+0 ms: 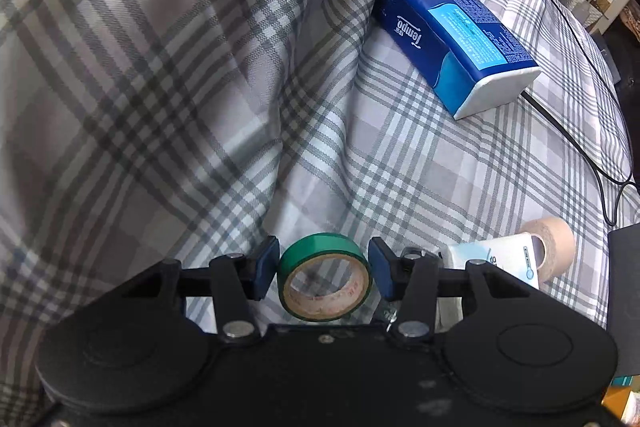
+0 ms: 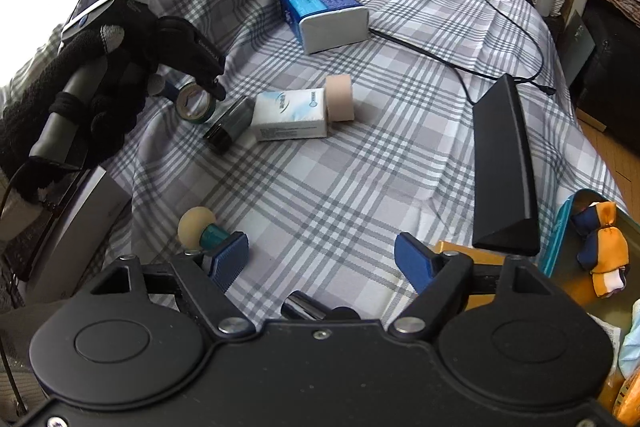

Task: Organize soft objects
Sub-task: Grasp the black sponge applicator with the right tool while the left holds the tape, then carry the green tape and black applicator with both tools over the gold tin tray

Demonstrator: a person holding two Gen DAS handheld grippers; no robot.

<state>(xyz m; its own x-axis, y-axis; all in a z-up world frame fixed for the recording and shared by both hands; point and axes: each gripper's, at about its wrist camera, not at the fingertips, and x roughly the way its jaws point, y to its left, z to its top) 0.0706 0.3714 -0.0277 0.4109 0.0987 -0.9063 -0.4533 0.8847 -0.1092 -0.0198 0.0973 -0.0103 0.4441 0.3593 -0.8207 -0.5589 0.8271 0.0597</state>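
My left gripper [image 1: 323,267] is shut on a green tape roll [image 1: 320,247], its blue pads pressing both sides, held above the plaid bedspread [image 1: 400,167]. In the right wrist view a gloved hand [image 2: 100,67] carries that gripper [image 2: 192,89] with the tape roll [image 2: 200,113]. A blue tissue pack [image 1: 452,35] [image 2: 324,11] lies further back. A small white tissue pack [image 2: 292,115] and a beige roll [image 2: 340,99] lie mid-bed. My right gripper [image 2: 322,259] stands open low over the bedspread, nothing between its pads.
A black cylinder [image 2: 228,125] lies beside the white pack. A beige-headed, teal-handled item [image 2: 200,227] and a silver tube [image 2: 300,307] lie by my right gripper. A long black box [image 2: 504,167], a black cable [image 2: 500,3] and a teal-rimmed container [image 2: 560,239] holding an orange plush [image 2: 600,247] sit right.
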